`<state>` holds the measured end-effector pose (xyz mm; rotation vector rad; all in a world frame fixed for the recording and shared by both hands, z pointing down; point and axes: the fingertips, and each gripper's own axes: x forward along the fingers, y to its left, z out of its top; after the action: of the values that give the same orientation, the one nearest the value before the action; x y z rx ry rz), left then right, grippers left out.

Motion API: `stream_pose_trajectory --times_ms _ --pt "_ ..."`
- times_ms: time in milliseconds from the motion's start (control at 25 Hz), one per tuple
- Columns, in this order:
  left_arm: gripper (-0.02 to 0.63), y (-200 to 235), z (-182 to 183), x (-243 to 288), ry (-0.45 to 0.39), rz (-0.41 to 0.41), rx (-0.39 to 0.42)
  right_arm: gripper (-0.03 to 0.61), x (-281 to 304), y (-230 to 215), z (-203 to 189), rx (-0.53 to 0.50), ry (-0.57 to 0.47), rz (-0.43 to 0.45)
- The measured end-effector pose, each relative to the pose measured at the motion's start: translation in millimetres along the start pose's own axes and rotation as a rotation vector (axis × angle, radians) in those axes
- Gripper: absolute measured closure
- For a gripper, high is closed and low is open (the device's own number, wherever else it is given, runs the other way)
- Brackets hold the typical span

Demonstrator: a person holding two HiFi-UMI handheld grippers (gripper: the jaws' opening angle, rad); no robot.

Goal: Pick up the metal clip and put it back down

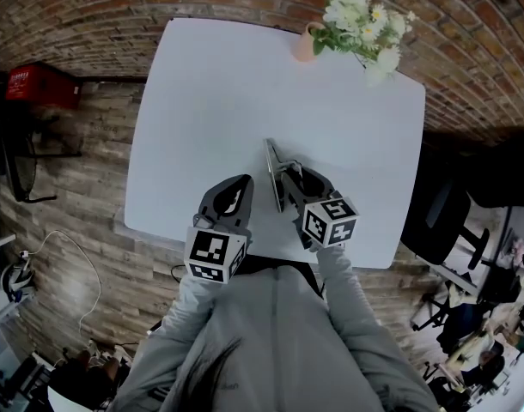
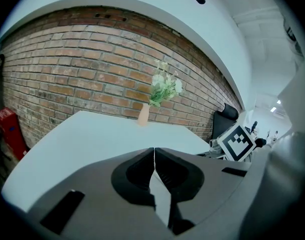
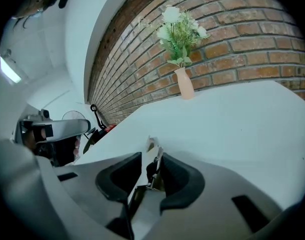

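The metal clip (image 1: 273, 172) stands on edge on the white table (image 1: 236, 84), near the front. In the right gripper view the metal clip (image 3: 153, 156) sits between the two dark jaws, silver handle pointing up. My right gripper (image 1: 295, 173) has its jaws closed in on the clip, with the pads against its sides. The clip's lower edge rests on the table top. Just to the left, my left gripper (image 1: 237, 184) hovers over the table with its jaws together and nothing between them; in its own view the left gripper (image 2: 154, 153) shows only a thin seam.
A pink vase with white flowers (image 1: 352, 20) stands at the table's far right corner. A black office chair (image 1: 438, 221) is off the right edge and a red box (image 1: 40, 84) sits on the floor at the left. A brick wall runs behind.
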<state>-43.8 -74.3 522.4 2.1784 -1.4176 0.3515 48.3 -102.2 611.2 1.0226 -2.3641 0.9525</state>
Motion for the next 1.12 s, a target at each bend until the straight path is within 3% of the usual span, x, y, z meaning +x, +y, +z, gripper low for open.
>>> stream_pose_trajectory --times_ms 400,1120 --pt "0.584 8.9 1.3 -3.6 -0.007 0.011 -0.003 0.539 -3.0 11.9 9.2 0.045 -0.055 0.049" --pt "0.584 8.0 26.9 -15.6 -0.064 0.011 0.026 0.546 -27.5 28.0 33.7 -0.012 -0.109 0.06"
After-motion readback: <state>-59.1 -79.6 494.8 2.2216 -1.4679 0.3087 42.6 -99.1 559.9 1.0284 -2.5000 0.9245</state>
